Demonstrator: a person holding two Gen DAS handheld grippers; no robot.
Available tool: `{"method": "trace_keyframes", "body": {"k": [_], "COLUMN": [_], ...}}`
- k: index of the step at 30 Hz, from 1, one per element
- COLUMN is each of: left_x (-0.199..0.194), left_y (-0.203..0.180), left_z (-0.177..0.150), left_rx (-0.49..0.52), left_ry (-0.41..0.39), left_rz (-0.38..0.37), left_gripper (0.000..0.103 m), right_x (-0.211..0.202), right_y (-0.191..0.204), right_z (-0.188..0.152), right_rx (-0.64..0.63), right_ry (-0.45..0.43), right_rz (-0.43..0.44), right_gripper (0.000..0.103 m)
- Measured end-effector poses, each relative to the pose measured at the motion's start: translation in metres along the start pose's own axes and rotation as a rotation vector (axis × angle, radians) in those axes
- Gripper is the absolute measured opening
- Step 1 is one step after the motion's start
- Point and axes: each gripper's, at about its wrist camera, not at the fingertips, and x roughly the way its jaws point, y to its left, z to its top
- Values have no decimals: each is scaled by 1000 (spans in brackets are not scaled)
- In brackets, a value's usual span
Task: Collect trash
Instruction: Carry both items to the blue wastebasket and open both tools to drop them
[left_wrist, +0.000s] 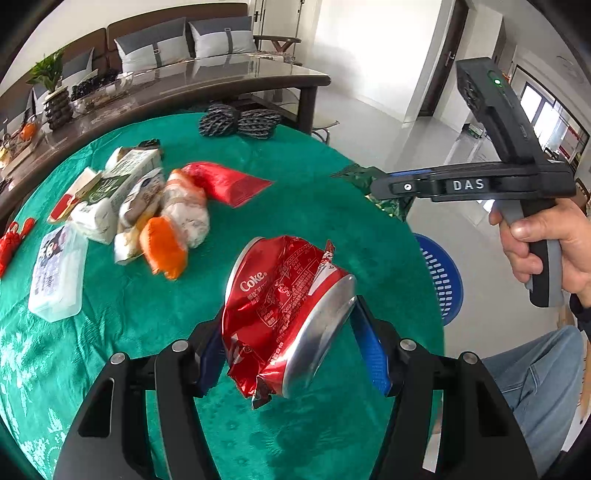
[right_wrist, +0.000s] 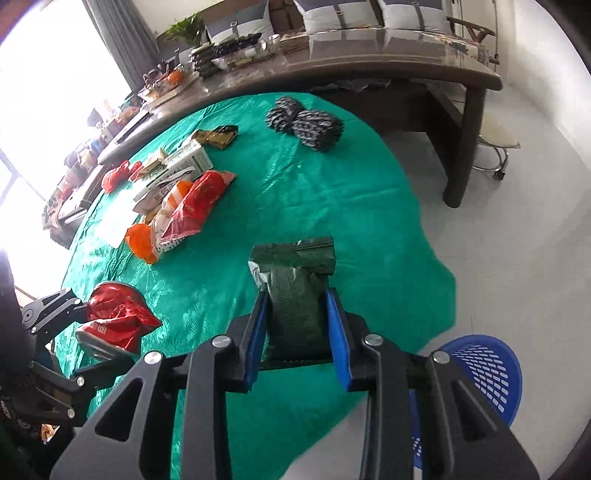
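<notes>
A crushed can (left_wrist: 284, 317) is gripped in the left gripper (left_wrist: 291, 350), a green packet (right_wrist: 295, 295) in the right gripper (right_wrist: 297, 332). Both grips should be kept firm until the blue basket (right_wrist: 491, 369) is directly below.

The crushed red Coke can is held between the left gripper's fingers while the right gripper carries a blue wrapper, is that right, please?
Not quite: the crushed red Coke can is indeed between the left gripper fingers, but the wrapper in the right gripper is dark green, not blue, as the right wrist view shows. Only the finger pads are blue.
</notes>
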Motion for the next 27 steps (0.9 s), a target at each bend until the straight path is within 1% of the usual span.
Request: {"method": "trace_keyframes", "body": {"k": [3, 5, 9, 13, 17, 20, 23, 24, 25, 26, 27], "left_x": [12, 23, 55, 102, 148, 178, 199, 205, 211, 213, 211], "left_y": [-39, -72, -142, -197, -232, -243, -250, -249, -249, -247, -248], "left_z": [14, 25, 44, 53, 56, 57, 58, 58, 60, 60, 61], "left_rx": [49, 83, 156, 185, 205, 197, 196, 197, 200, 200, 201], "left_ry": [1, 8, 34, 92, 127, 154, 150, 144, 136, 119, 79], "left_rz": [-54, -99, -181, -226, -229, -231, -230, -230, -230, -224, -204], "left_gripper": [62, 62, 62, 62, 62, 63, 64, 65, 79, 92, 95], "right_x": [-34, -47, -58, -55, -47, -44, -43, -42, -42, -44, -46], "right_y": [-46, -77, -132, -168, -201, -217, -232, -235, -238, -239, -241], "right_z": [-30, -50, -88, -109, -122, -129, -138, -139, -139, -139, -140], "right_rx": [73, 118, 223, 305, 378, 417, 460, 474, 485, 496, 498], "right_ry": [-8, -2, 13, 4, -9, -21, -34, -40, -46, -52, -60], "right_rz": [-71, -128, -194, -224, -225, -220, -194, -181, -171, -168, -167], "right_gripper": [31, 31, 31, 31, 31, 31, 33, 42, 48, 52, 52]}}
